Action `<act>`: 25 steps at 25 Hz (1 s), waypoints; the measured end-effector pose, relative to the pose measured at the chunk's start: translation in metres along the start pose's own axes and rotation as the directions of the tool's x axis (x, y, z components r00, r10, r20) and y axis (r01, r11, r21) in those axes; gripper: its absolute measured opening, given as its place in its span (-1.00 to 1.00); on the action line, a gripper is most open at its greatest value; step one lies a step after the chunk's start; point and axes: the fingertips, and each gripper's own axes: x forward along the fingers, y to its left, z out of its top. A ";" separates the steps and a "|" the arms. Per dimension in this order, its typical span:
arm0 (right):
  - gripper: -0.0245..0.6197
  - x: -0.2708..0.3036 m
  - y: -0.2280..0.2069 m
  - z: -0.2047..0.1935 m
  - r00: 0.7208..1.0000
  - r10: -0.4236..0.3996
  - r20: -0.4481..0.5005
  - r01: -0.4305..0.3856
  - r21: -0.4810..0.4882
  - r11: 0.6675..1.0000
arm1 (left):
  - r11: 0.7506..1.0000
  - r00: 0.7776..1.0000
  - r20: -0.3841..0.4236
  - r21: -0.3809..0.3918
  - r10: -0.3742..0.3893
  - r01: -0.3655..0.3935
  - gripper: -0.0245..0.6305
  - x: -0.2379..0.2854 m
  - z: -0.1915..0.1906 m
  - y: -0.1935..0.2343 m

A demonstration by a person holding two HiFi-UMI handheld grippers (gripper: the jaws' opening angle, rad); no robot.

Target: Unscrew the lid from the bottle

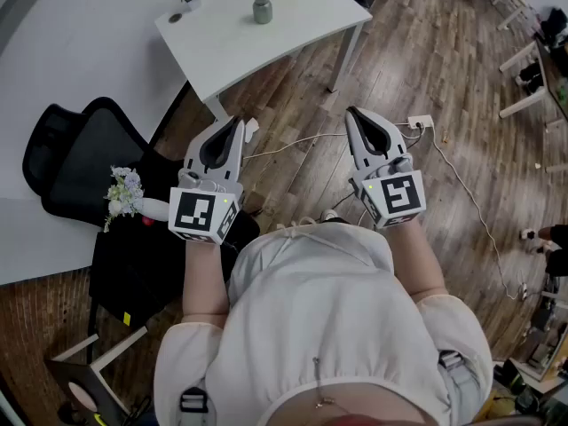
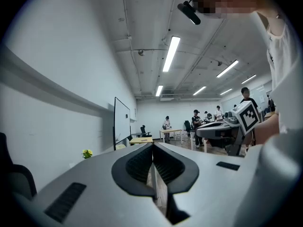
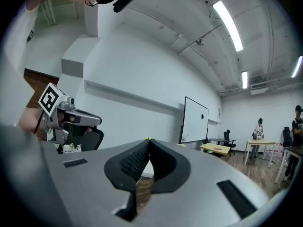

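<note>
One capped bottle [image 1: 263, 8] stands on white table [image 1: 297, 25].

Open floor [image 1: 417, 69] up to white table [image 1: 284, 25], black chair [image 1: 71, 158] left, cable [image 1: 286, 144] trailing

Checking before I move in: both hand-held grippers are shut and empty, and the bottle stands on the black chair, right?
No: the head view shows the bottle standing on the white table, not the black chair. The left hand-held gripper and right hand-held gripper are indeed shut and empty.
</note>
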 end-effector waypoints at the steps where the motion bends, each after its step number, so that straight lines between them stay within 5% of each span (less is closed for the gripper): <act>1: -0.92 0.001 0.000 0.000 1.000 -0.001 0.000 0.001 0.003 1.000 | 1.000 1.000 -0.002 0.001 0.000 0.000 -0.87 0.001 0.000 0.001; 17: -0.91 0.014 -0.005 -0.014 1.000 -0.021 -0.020 0.022 0.047 0.999 | 0.999 0.999 0.045 -0.038 -0.030 0.031 -0.86 0.009 -0.003 0.002; 18: -0.90 0.015 -0.009 -0.016 0.999 -0.033 -0.018 0.033 0.048 0.998 | 0.999 0.998 0.052 -0.043 -0.028 0.030 -0.71 0.011 -0.003 0.002; 19: -0.81 0.017 -0.012 -0.017 0.999 -0.040 -0.015 0.041 0.048 0.998 | 0.999 0.998 0.059 -0.045 -0.025 0.027 -0.32 0.013 -0.003 0.003; 20: -0.51 0.020 -0.015 -0.017 0.999 -0.034 -0.011 0.035 0.050 0.998 | 0.999 0.998 0.060 -0.044 -0.016 0.019 0.08 0.016 -0.004 0.004; 21: 0.09 0.023 -0.017 -0.017 1.000 -0.019 -0.004 0.019 0.056 0.998 | 0.999 0.998 0.057 -0.043 -0.001 0.004 0.14 0.019 -0.005 0.007; 22: 0.37 0.027 -0.021 -0.017 1.000 -0.004 0.003 0.004 0.065 0.998 | 0.999 0.999 0.049 -0.043 0.019 -0.017 0.17 0.022 -0.007 0.011; 25: 0.38 0.042 -0.038 -0.017 0.999 0.019 0.026 -0.021 0.077 0.997 | 0.996 0.997 0.029 -0.045 0.075 -0.074 0.20 0.032 -0.012 0.021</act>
